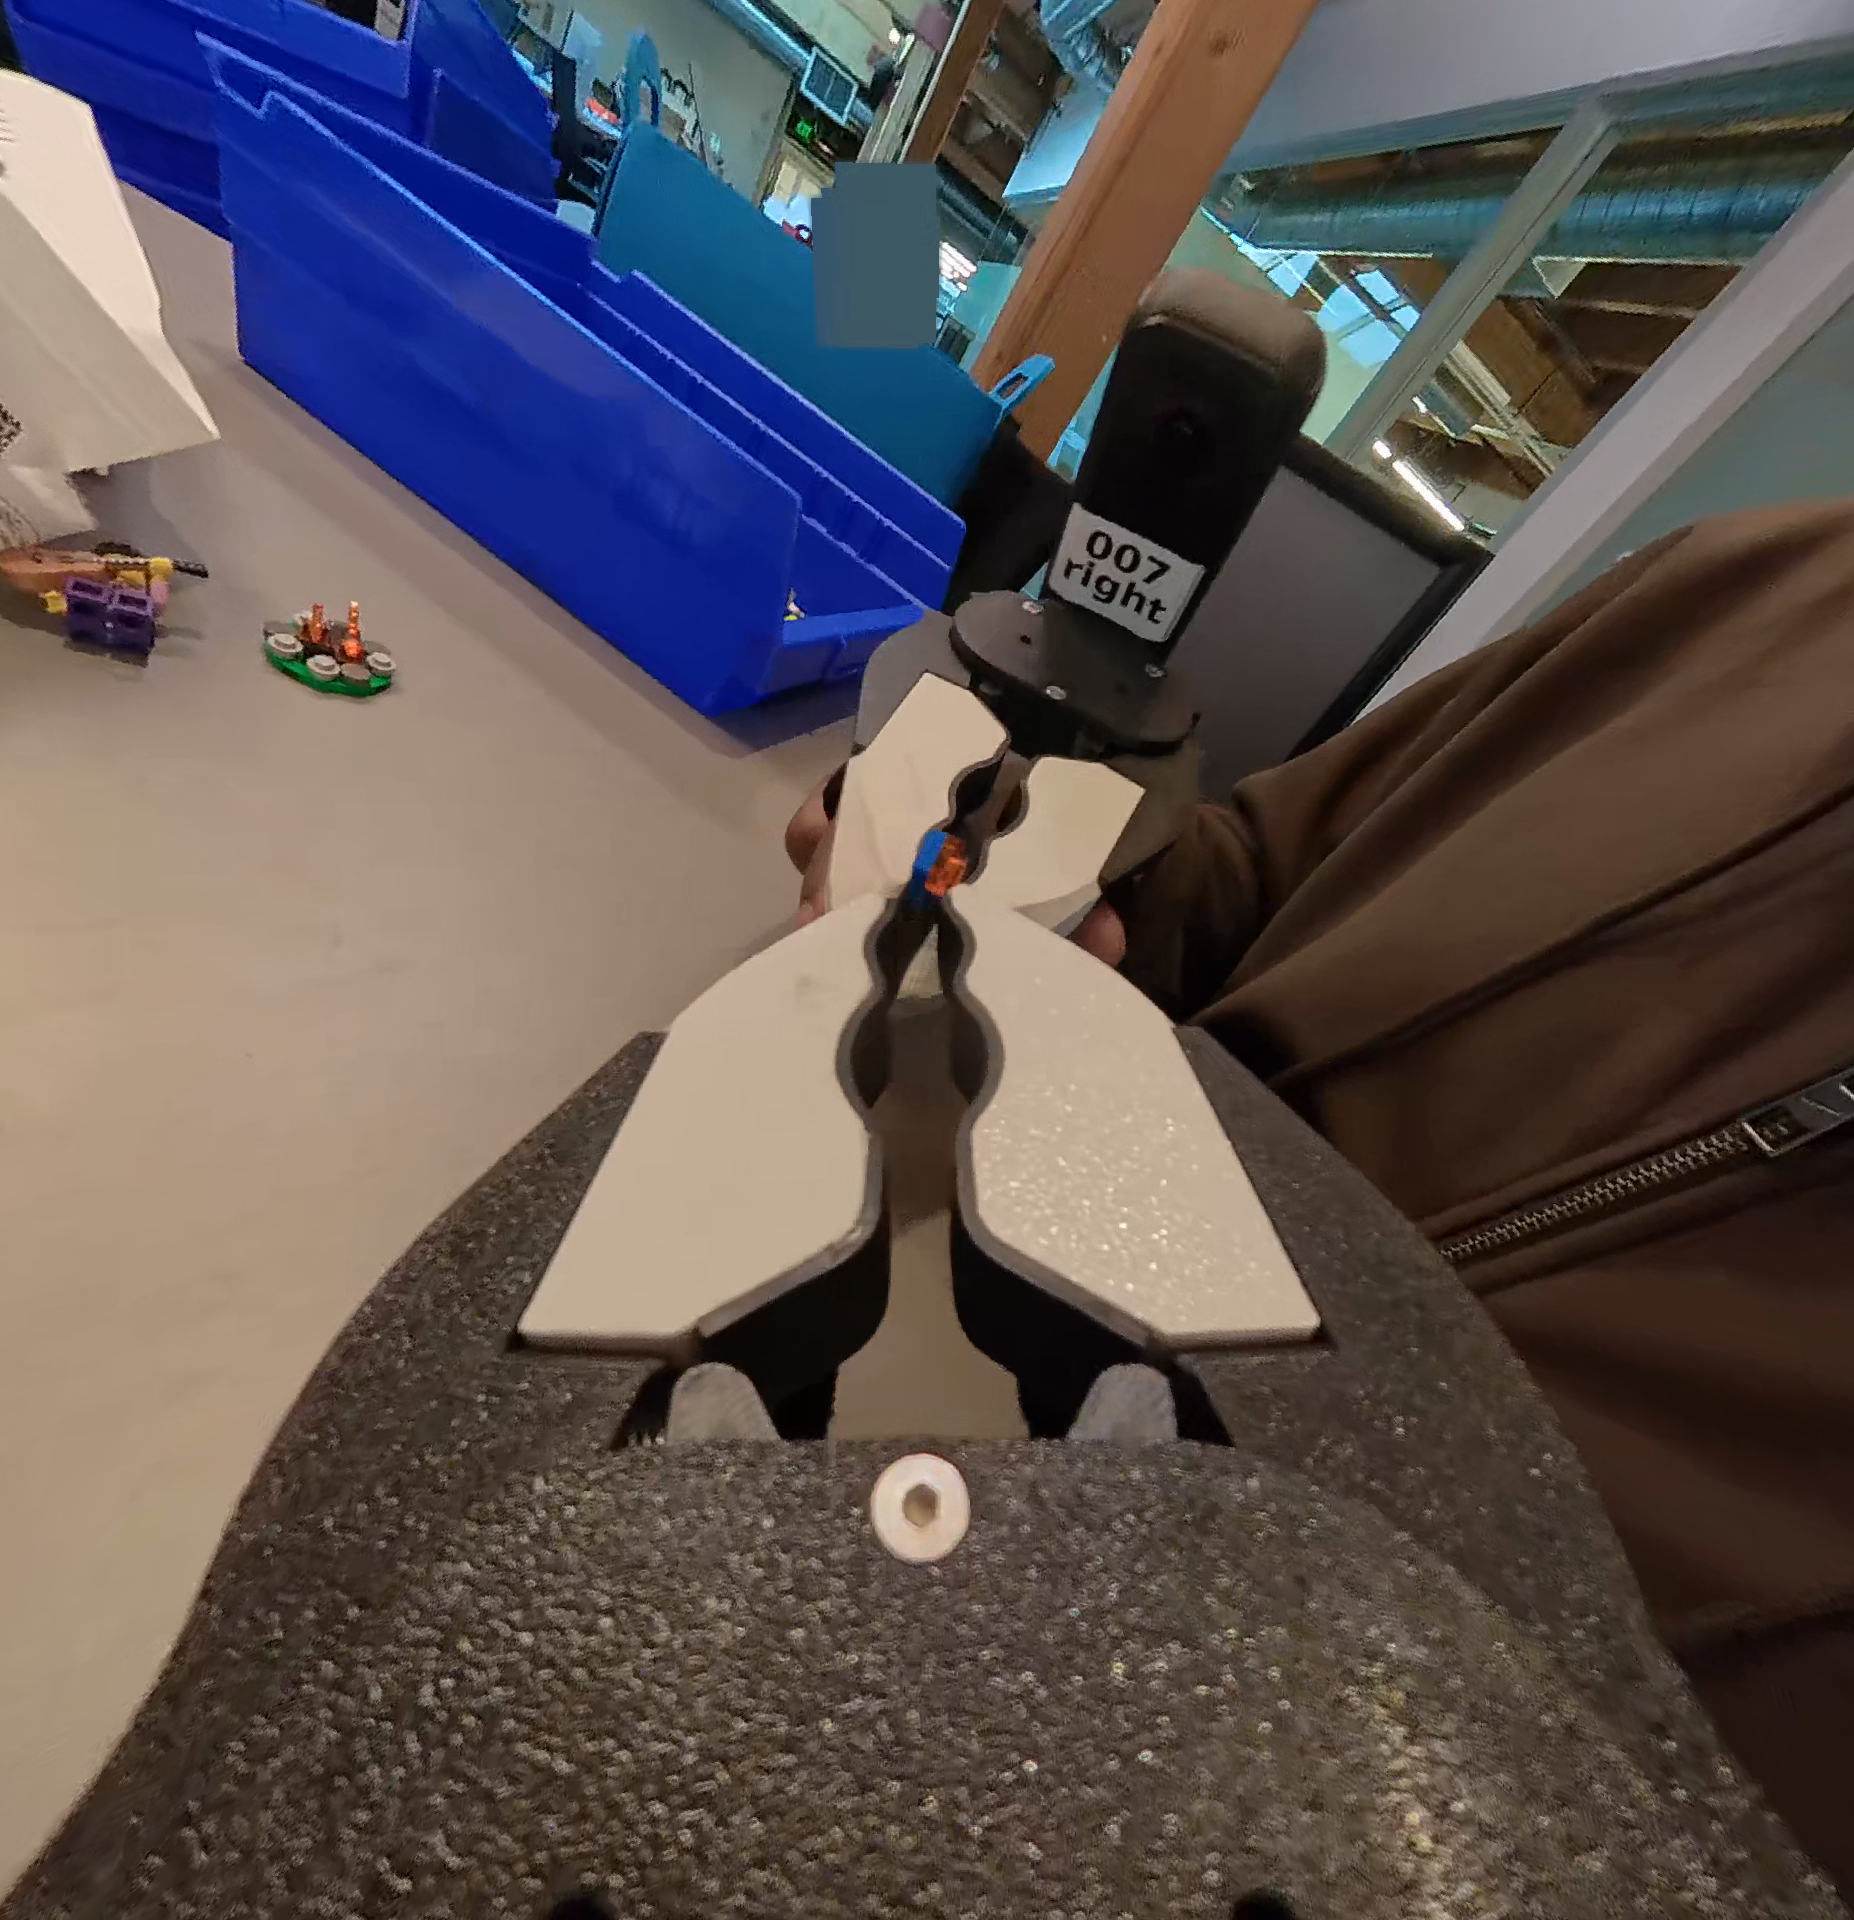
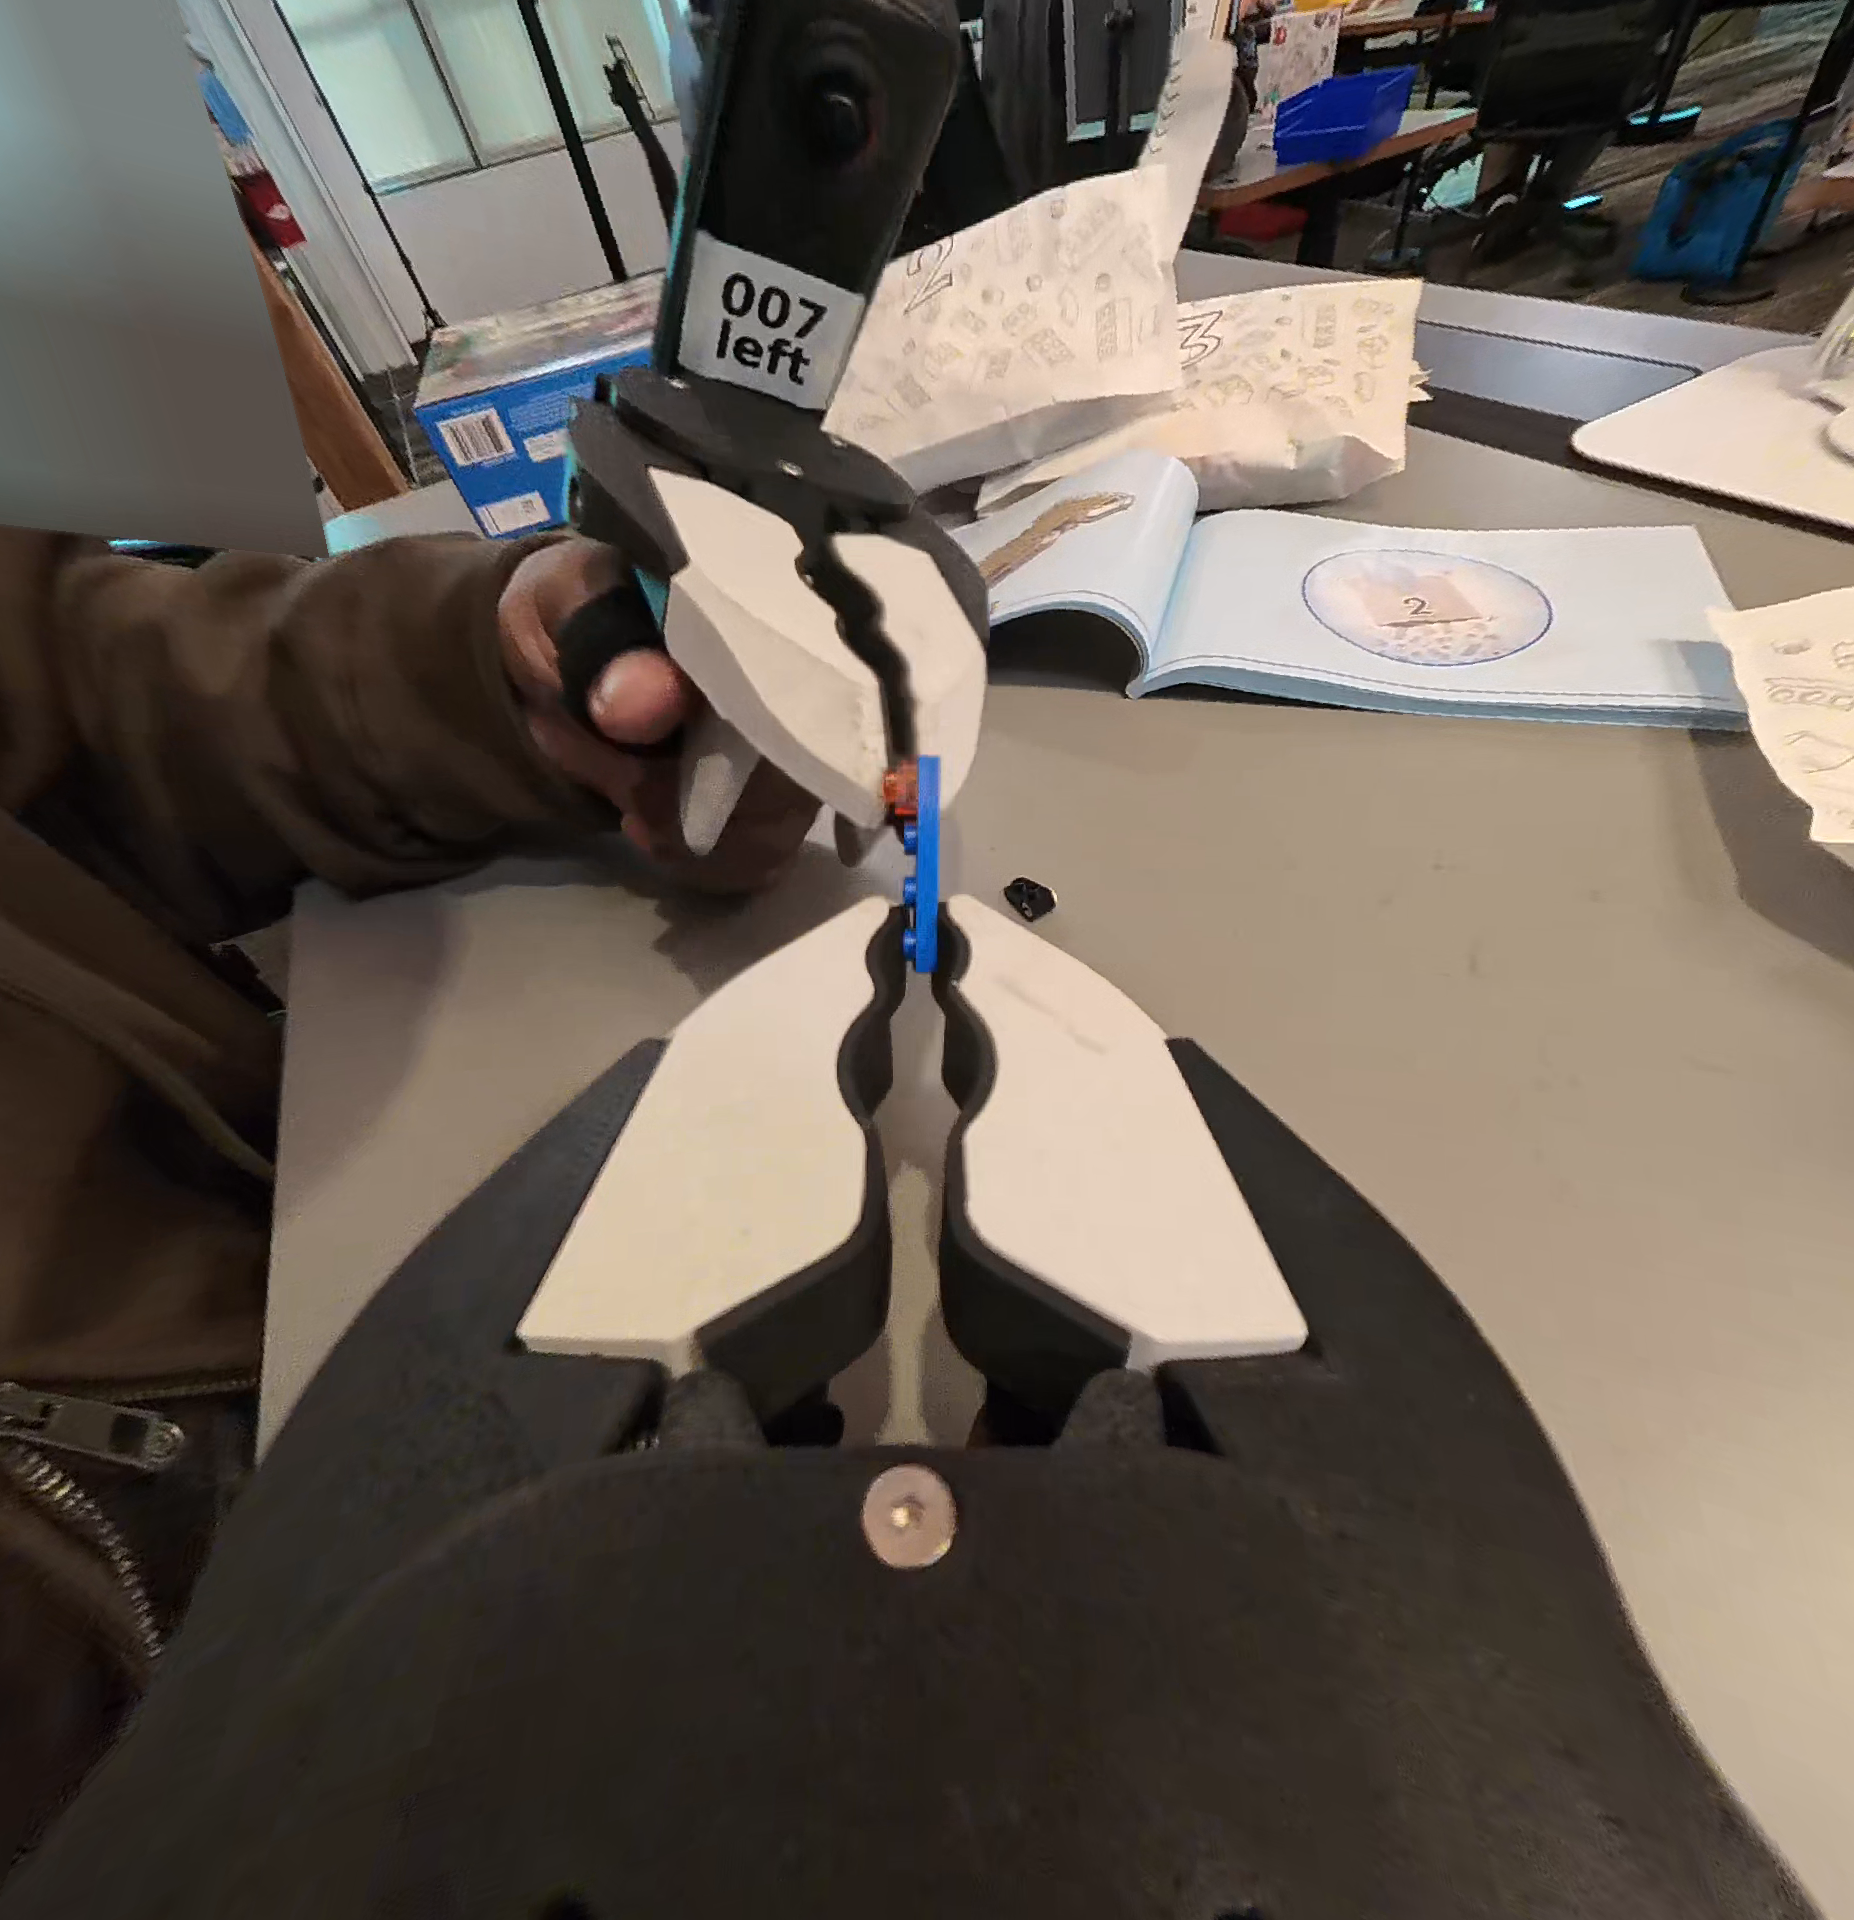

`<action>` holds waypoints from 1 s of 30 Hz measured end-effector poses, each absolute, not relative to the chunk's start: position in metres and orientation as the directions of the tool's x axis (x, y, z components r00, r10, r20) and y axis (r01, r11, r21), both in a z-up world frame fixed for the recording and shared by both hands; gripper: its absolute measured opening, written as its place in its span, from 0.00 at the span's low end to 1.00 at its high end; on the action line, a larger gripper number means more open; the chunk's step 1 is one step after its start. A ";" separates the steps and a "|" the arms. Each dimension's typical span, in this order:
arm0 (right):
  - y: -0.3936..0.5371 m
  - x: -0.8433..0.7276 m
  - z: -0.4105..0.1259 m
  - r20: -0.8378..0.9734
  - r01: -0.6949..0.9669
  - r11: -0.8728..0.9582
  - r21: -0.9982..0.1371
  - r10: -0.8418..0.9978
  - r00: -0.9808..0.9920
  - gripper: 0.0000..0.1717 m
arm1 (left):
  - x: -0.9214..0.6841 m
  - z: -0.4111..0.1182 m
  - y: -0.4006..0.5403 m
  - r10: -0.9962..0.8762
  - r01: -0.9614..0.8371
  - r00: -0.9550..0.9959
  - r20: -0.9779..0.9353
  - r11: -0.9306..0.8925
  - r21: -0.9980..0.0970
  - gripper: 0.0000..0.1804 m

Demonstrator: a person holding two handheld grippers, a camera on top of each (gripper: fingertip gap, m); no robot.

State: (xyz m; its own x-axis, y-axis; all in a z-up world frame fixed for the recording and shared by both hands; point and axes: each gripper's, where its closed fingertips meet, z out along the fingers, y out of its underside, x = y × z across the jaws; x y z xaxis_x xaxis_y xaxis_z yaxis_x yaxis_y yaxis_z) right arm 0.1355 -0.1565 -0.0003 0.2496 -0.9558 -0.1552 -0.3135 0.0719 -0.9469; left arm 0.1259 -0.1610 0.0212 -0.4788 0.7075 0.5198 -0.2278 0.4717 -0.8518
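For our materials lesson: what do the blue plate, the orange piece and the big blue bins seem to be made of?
Blue plate: likely hard moulded plastic, with round studs and crisp edges.
Orange piece: translucent plastic; it glows.
Blue bins: stiff, smooth plastic with a slight sheen.

Grey table [image 2: 1422,1039], wooden post [image 1: 1120,208], perhaps glass partitions [image 1: 1525,239].

Left wrist view: aimed along its fingers at the right gripper [image 1: 949,847], close.
Right wrist view: aimed oppositely at the left gripper [image 2: 907,795].
Shared: blue plate [image 2: 928,862] at frame centre.

Upright blue studded plate [image 2: 927,883] with small orange piece [image 2: 899,781] attached near top
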 end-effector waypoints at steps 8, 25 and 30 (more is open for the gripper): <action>-0.148 0.142 0.004 -0.290 -0.306 0.204 -0.930 -0.919 0.267 0.02 | 0.122 0.027 -0.161 0.719 -0.269 -0.455 0.526 0.452 -0.851 0.05; -0.141 0.144 0.005 -0.256 -0.352 0.135 -0.926 -0.910 0.325 0.02 | 0.126 0.029 -0.159 0.717 -0.204 -0.518 0.467 0.427 -0.881 0.04; -0.140 0.148 0.005 -0.349 -0.324 0.247 -0.913 -0.885 0.308 0.02 | 0.126 0.020 -0.161 0.698 -0.182 -0.534 0.478 0.457 -0.871 0.04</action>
